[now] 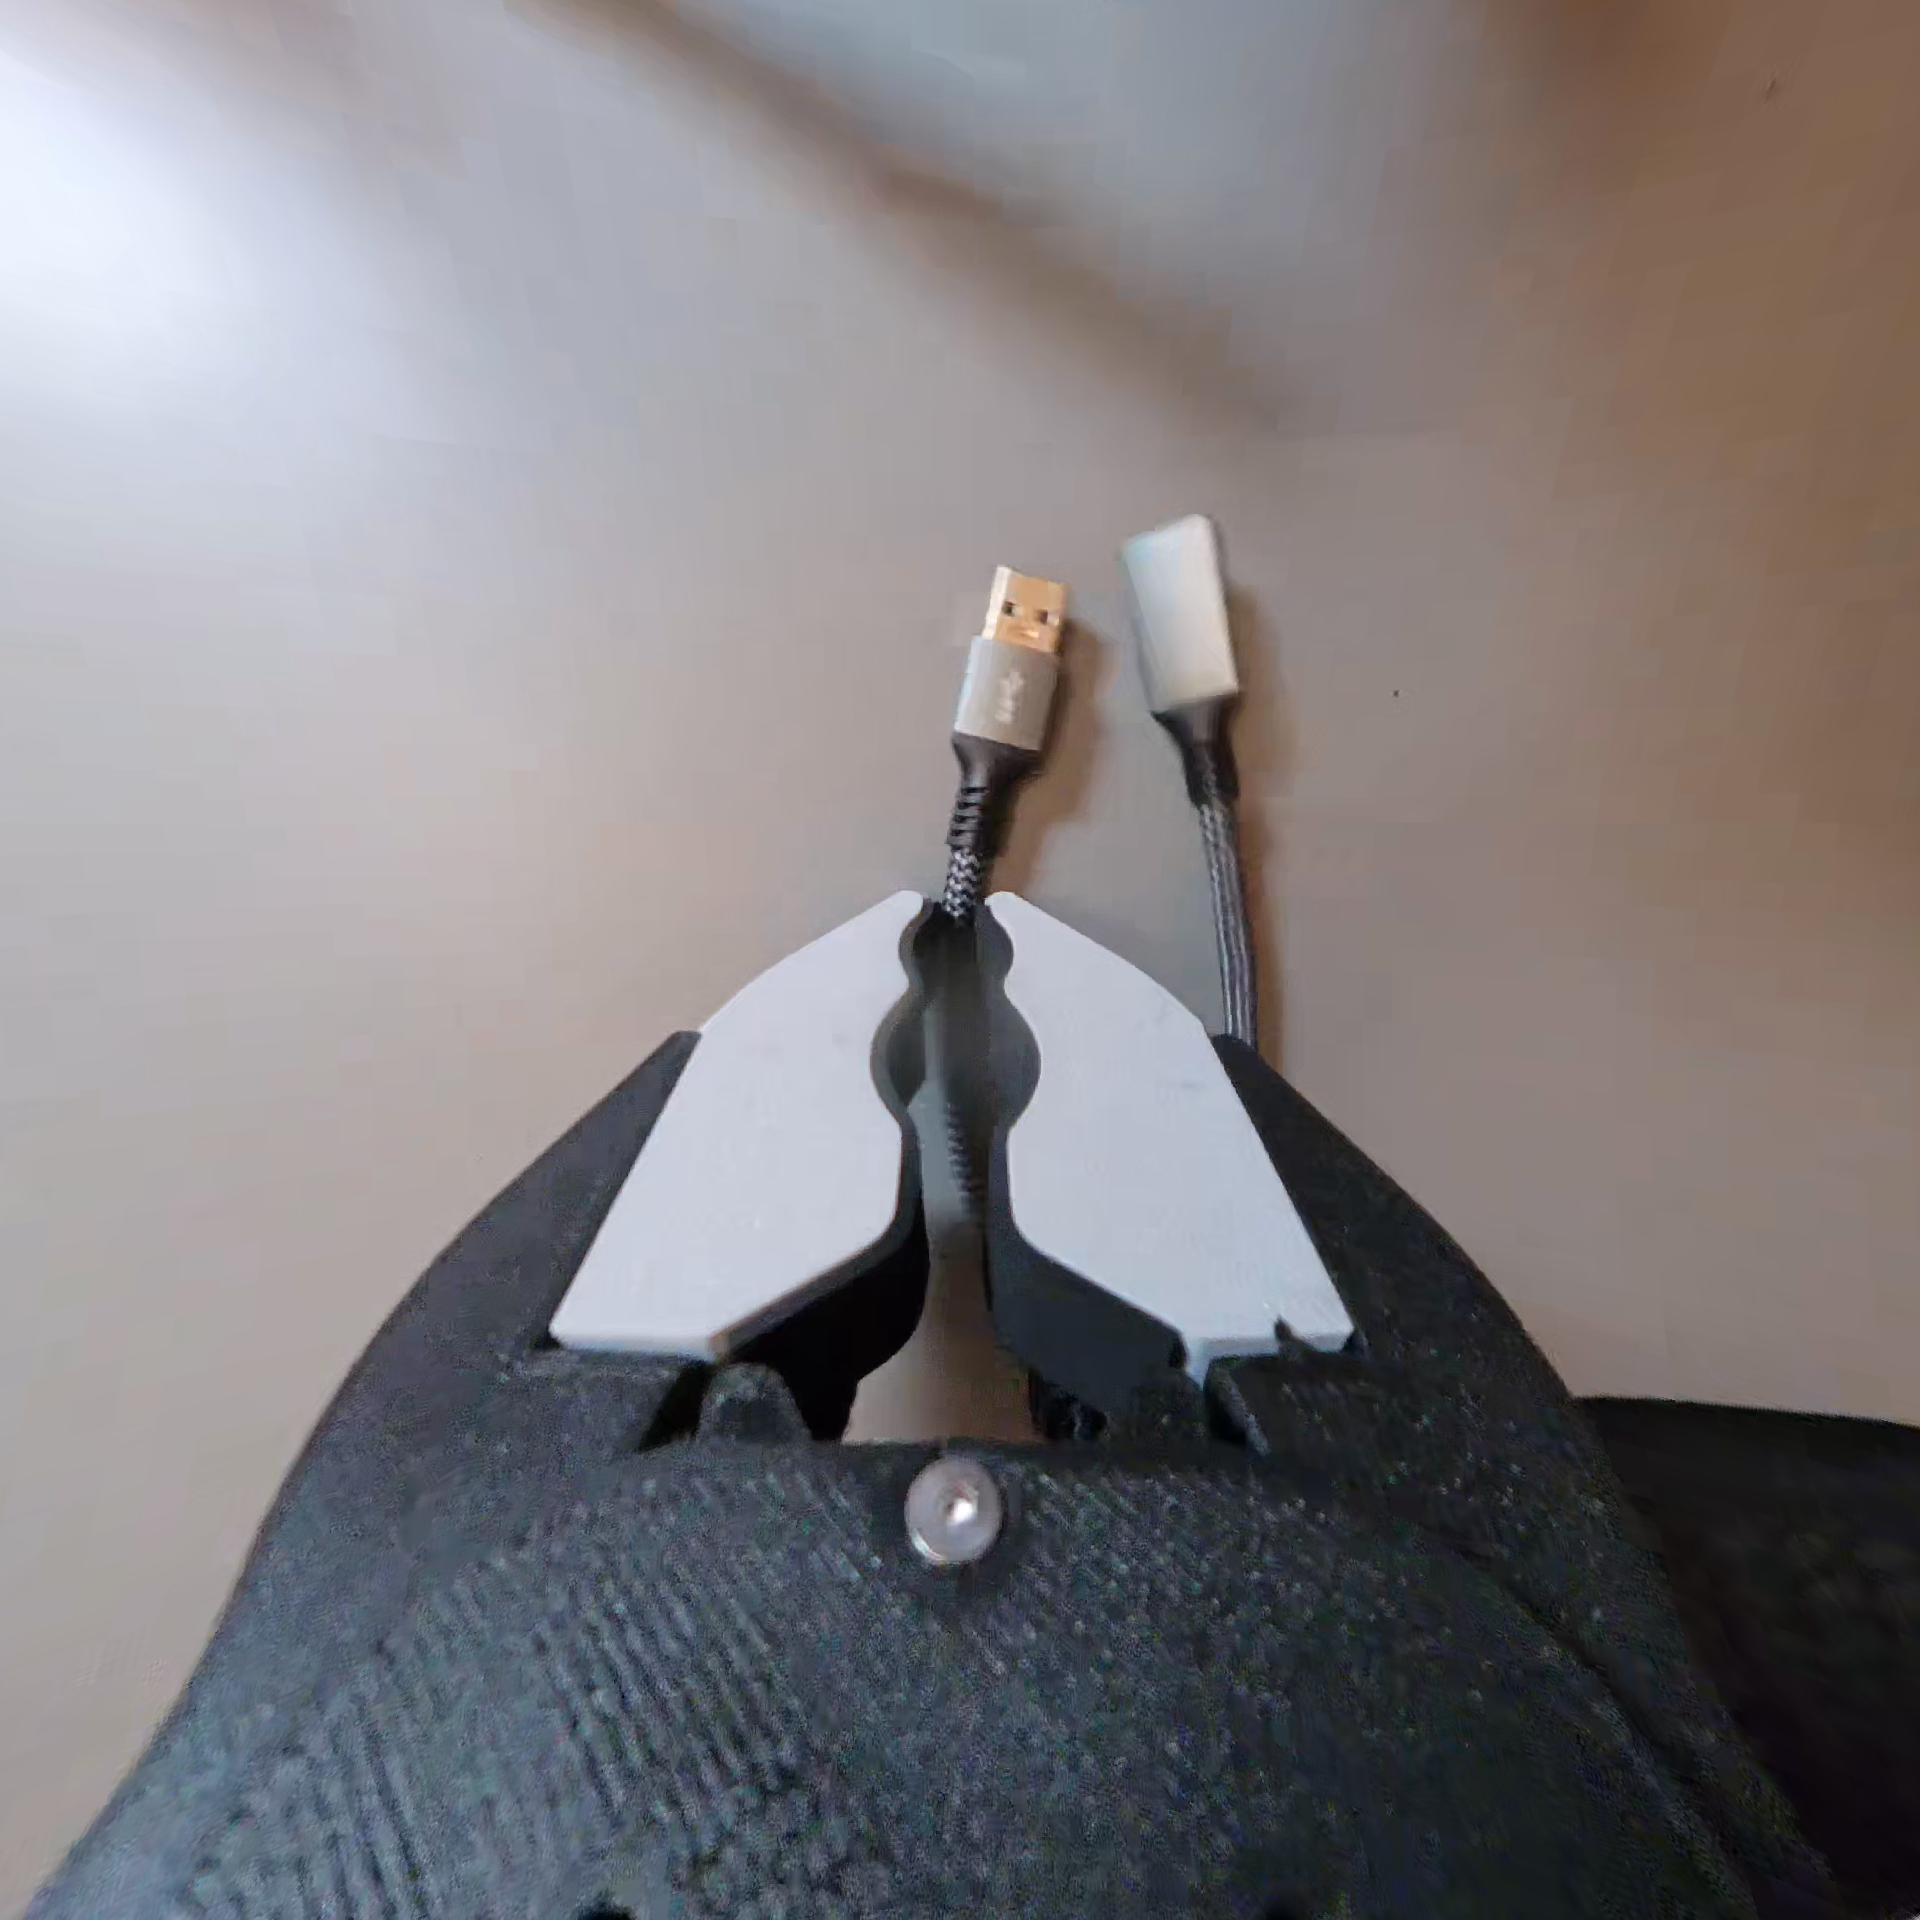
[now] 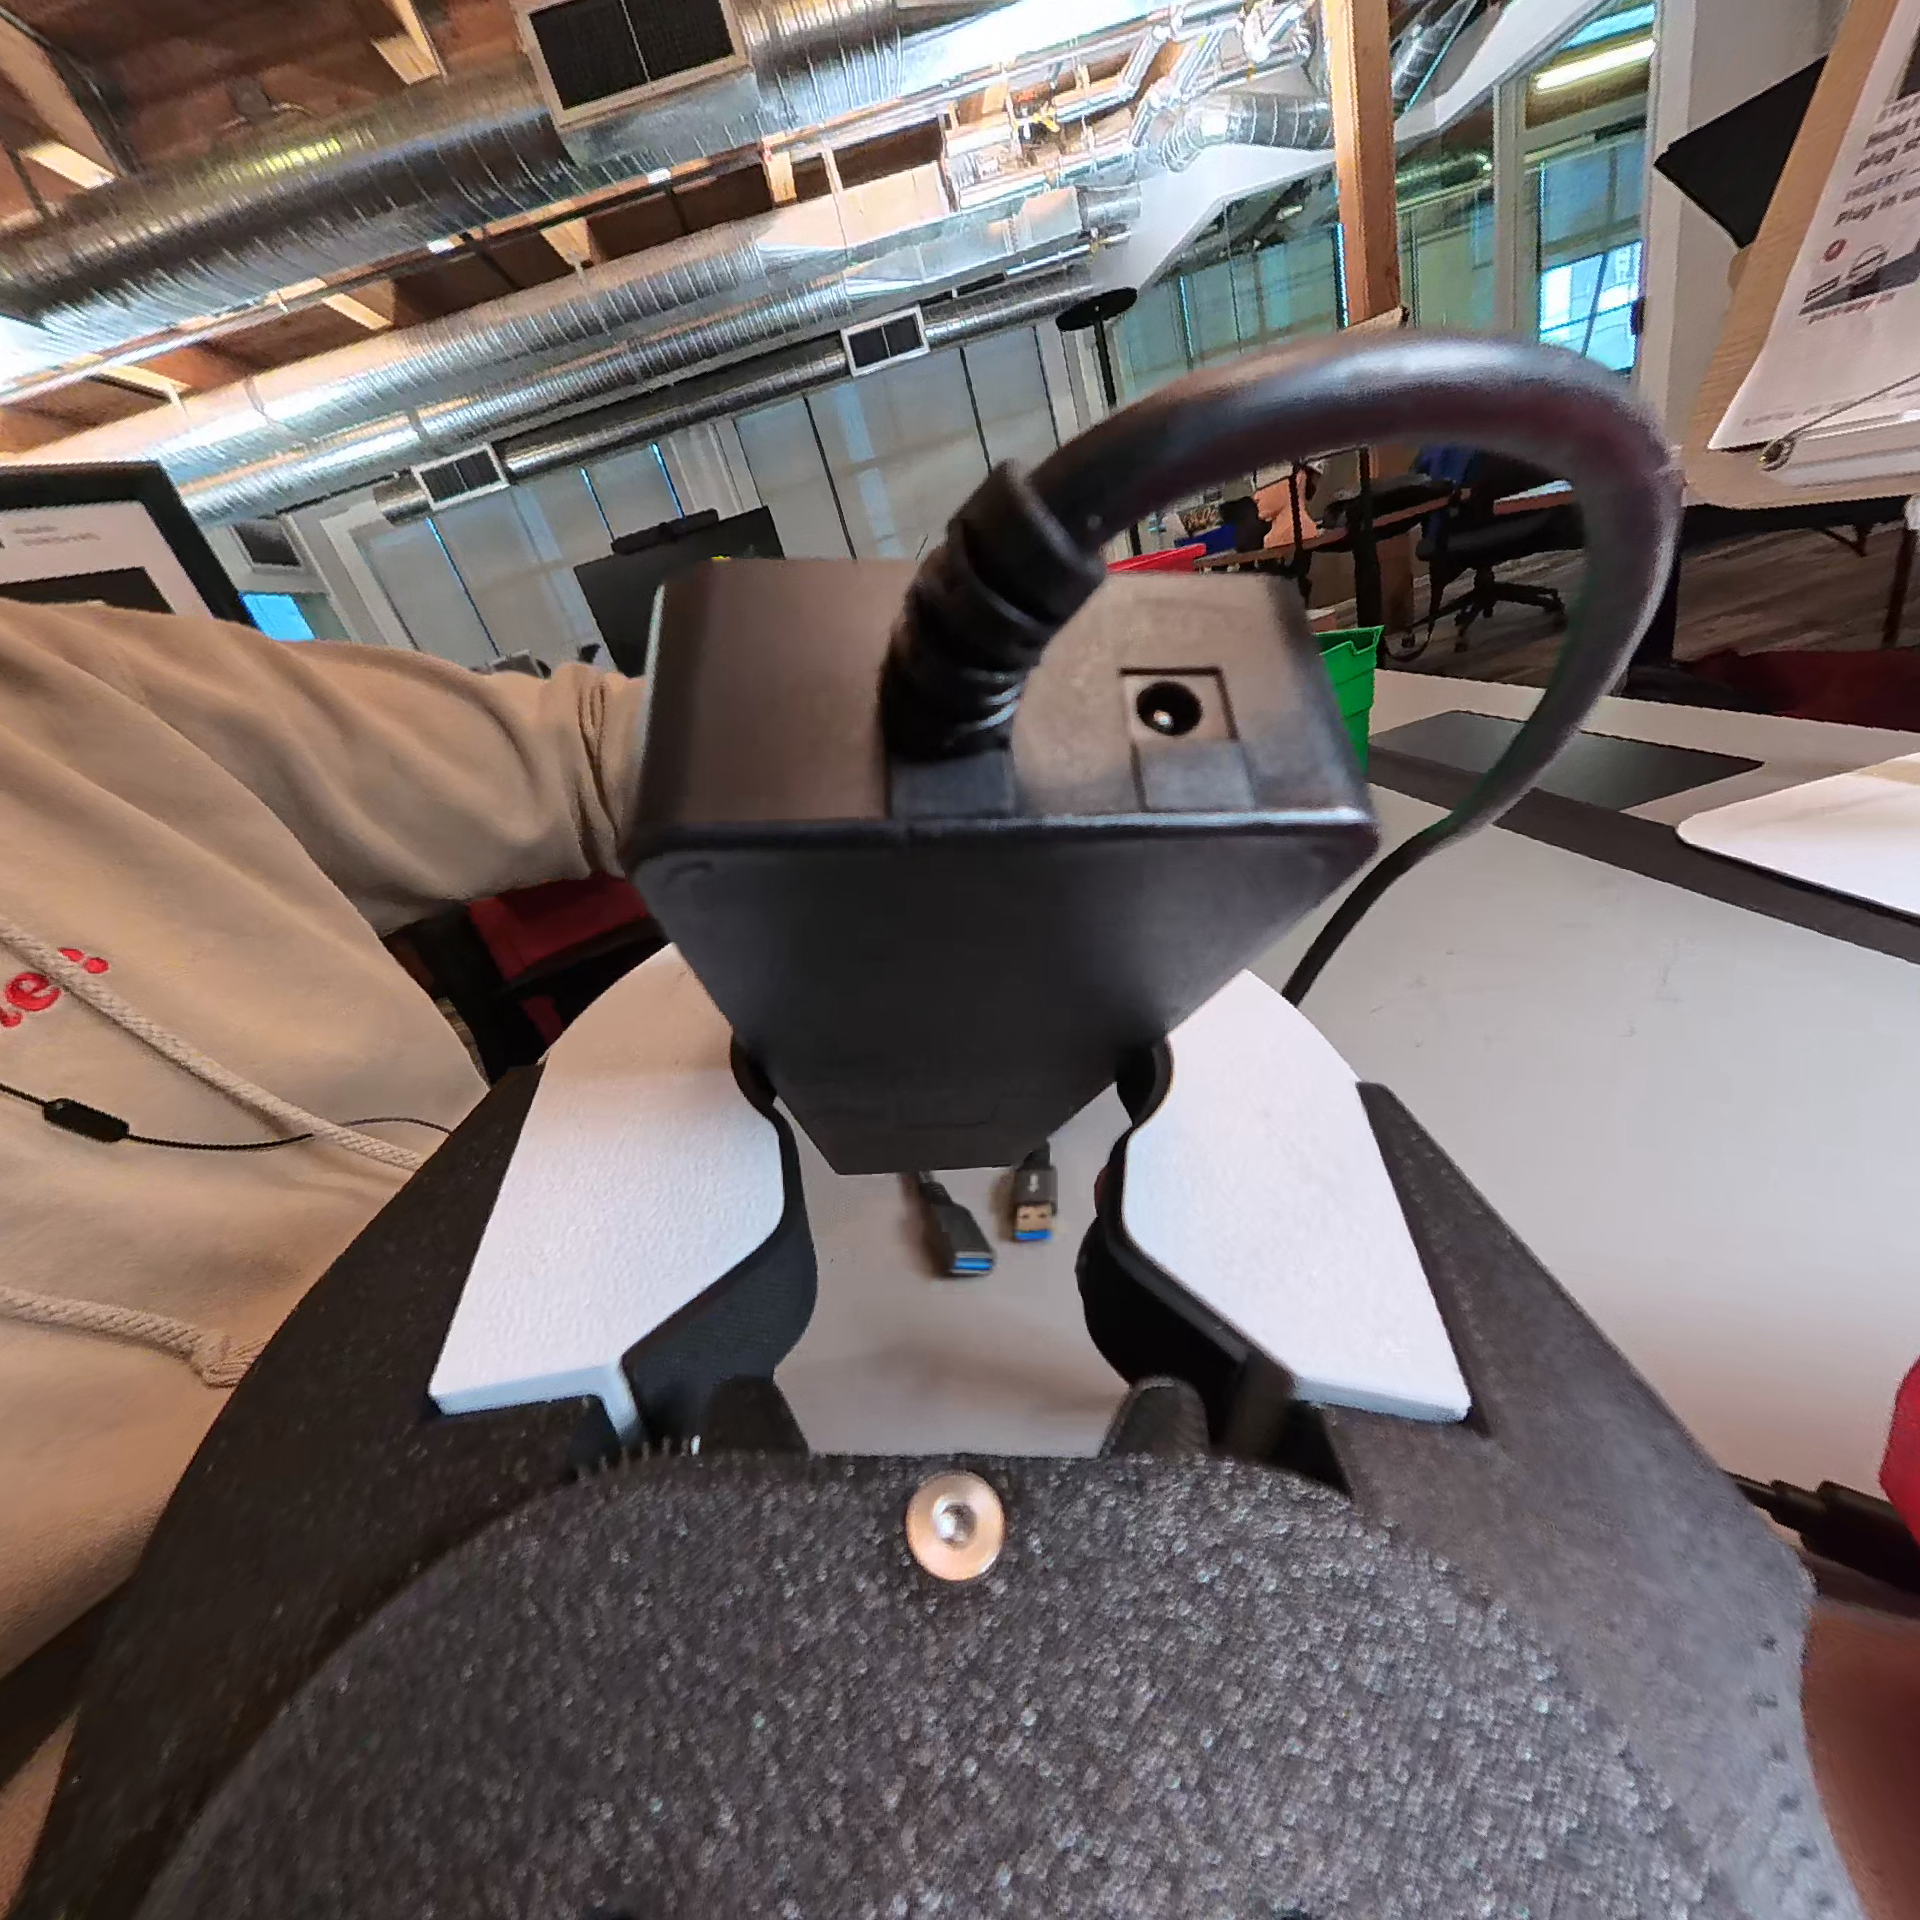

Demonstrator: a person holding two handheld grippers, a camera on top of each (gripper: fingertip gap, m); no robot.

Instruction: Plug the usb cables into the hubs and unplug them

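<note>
In the left wrist view my left gripper (image 1: pixel 958 906) is shut on a black-and-white braided USB cable (image 1: pixel 968 831). Its gold-tipped grey plug (image 1: pixel 1013 665) sticks out past the fingertips over the grey table. A second braided cable (image 1: pixel 1231 914) with a pale grey end (image 1: pixel 1179 618) lies beside it on the right. In the right wrist view my right gripper (image 2: pixel 951 1081) is shut on a black USB hub (image 2: pixel 987 831), held up with its thick black cord (image 2: pixel 1455 416) looping over to the right. Two cable ends (image 2: pixel 987 1226) with blue inserts lie on the table below the hub.
A person's beige sleeve (image 2: pixel 312 779) reaches in from the left. A black mat (image 2: pixel 1558 758) and a white sheet (image 2: pixel 1818 831) lie on the table at the right. A printed page (image 2: pixel 1849 260) hangs at the upper right. Green bins (image 2: pixel 1351 665) stand behind the hub.
</note>
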